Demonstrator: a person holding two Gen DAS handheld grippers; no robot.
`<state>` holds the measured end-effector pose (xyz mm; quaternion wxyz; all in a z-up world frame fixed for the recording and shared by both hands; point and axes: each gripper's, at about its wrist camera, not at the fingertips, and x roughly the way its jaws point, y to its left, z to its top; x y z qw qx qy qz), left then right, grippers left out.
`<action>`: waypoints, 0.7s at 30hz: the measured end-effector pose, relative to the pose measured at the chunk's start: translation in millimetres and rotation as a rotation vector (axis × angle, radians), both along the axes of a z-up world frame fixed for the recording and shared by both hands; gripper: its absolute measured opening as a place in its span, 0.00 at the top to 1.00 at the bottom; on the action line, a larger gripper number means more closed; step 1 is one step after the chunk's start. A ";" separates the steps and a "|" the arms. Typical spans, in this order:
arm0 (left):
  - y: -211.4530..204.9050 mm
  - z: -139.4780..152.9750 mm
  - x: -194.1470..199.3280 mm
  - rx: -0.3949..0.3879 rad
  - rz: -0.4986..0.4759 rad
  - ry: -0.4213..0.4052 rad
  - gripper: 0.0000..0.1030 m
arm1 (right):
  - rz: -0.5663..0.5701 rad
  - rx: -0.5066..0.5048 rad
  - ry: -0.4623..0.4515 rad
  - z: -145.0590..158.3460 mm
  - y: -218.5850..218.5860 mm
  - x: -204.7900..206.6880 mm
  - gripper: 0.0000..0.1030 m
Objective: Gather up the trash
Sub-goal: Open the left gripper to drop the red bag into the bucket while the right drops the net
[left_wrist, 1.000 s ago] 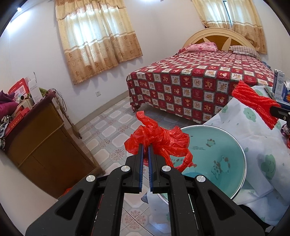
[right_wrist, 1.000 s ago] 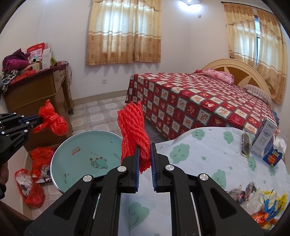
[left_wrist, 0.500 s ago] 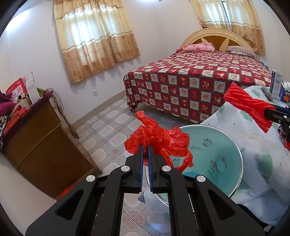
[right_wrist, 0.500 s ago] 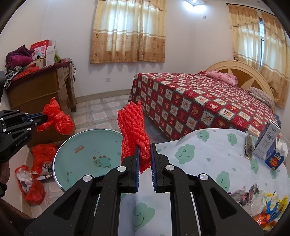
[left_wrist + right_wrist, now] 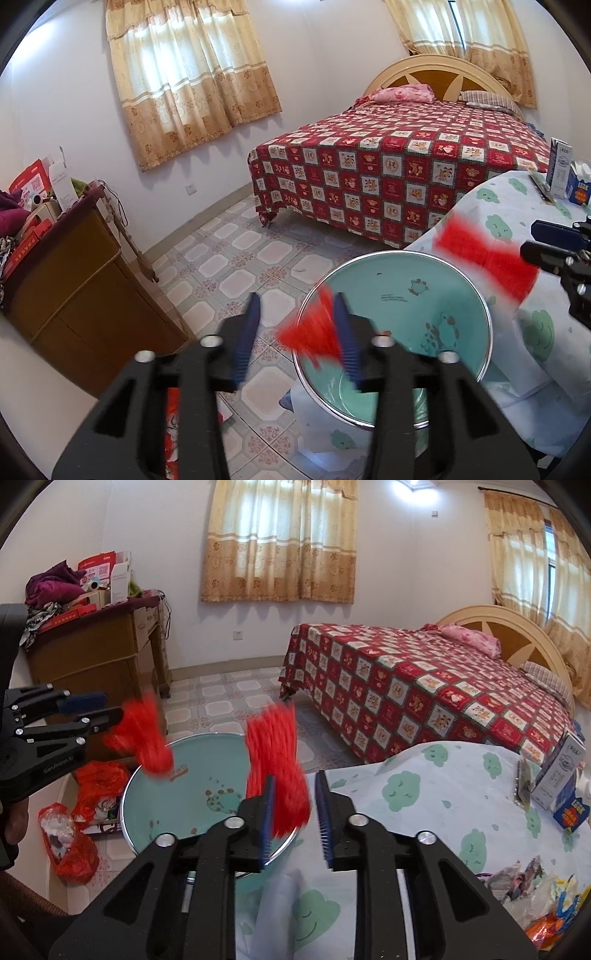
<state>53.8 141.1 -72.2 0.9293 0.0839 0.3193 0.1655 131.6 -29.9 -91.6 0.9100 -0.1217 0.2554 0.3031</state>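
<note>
Both sets of jaws have just been opened, nothing's gripped anymore. The red plastic bag point(image 5: 314, 332) is blurred over the green basin point(image 5: 461, 295) rim, by the left gripper point(image 5: 297, 314). The red mesh net point(image 5: 277, 771) is blurred above the same basin, by the right gripper point(image 5: 295, 786).

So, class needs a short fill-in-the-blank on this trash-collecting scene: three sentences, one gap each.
1. The round basin below the grippers is ____ green inside.
2. Both blurred trash pieces, the plastic bag and the mesh net, are coloured ____.
3. The left gripper and right gripper both have their jaws ____.

Missing words: light; red; open
</note>
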 end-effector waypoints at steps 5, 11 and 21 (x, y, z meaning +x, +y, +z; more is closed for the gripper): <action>-3.1 -0.5 0.3 0.005 -0.009 0.006 0.53 | -0.010 0.003 0.005 -1.9 -0.1 -1.4 0.65; -4.2 2.3 -0.7 0.008 -0.002 -0.003 0.41 | -0.051 0.004 -0.013 4.6 -12.3 -9.0 0.64; -28.5 4.0 -3.8 0.002 -0.077 -0.001 0.35 | -0.201 -0.007 -0.086 33.4 -78.0 -56.8 0.58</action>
